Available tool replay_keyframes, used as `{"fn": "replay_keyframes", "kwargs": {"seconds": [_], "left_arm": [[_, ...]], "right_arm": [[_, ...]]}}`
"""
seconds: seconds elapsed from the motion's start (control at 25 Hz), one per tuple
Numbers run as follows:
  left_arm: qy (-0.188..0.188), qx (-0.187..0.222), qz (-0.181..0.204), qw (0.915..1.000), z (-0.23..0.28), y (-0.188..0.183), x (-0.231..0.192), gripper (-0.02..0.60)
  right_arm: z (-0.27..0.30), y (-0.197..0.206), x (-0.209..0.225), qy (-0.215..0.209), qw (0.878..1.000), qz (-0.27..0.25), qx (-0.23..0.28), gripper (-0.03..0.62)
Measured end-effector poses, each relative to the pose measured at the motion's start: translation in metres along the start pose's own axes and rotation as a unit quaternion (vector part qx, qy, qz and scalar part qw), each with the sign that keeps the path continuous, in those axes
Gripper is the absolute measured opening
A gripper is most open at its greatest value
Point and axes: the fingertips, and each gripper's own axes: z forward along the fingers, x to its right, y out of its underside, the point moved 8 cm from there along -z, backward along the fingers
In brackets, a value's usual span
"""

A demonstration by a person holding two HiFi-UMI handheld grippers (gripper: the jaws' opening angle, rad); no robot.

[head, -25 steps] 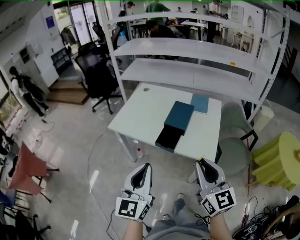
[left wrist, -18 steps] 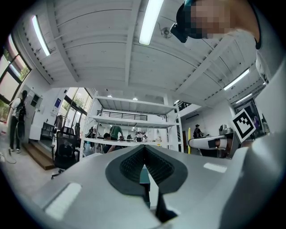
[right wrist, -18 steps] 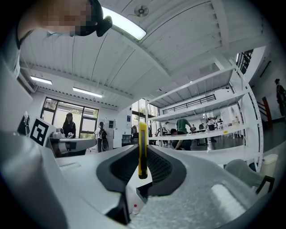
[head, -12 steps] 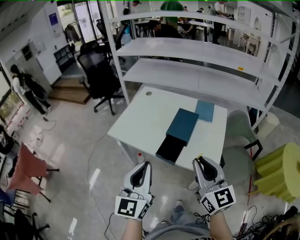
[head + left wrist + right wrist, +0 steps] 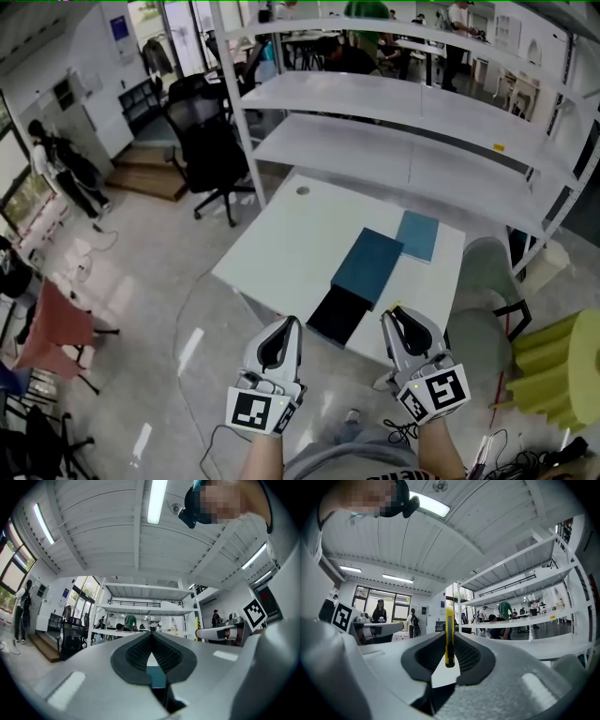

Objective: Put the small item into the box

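A thin yellow item point(image 5: 449, 637) is clamped upright in the right claw point(image 5: 397, 317). The left claw point(image 5: 287, 328) is pressed together on nothing (jaws meeting). The black box point(image 5: 339, 315) is seen open at the tabletop's point(image 5: 281, 239) near edge.

Two hand-held grippers hang just short of the white table's point(image 5: 281, 239) near edge. The left gripper point(image 5: 292, 324) looks closed. The right gripper point(image 5: 393, 315) pinches a small yellow item point(image 5: 397, 307). A black box point(image 5: 337, 316) touches a dark teal lid point(image 5: 367, 265), with a lighter teal panel point(image 5: 417, 234) farther right.
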Motion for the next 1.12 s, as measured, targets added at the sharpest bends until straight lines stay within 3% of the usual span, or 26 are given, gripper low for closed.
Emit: {"fn": "replay_keyframes", "kwargs": {"seconds": [0.56, 1.12], "left_arm": [[-0.023, -0.008, 0.022, 0.9995, 0.026, 0.001, -0.005, 0.012], [0.023, -0.014, 0.009, 0.9996, 0.063, 0.004, -0.046, 0.012]], "right_arm": [[0.038, 0.017, 0.026, -0.041, 0.999, 0.029, -0.016, 0.057], [0.087, 0.045, 0.019, -0.022, 0.995, 0.034, -0.095, 0.057]]}}
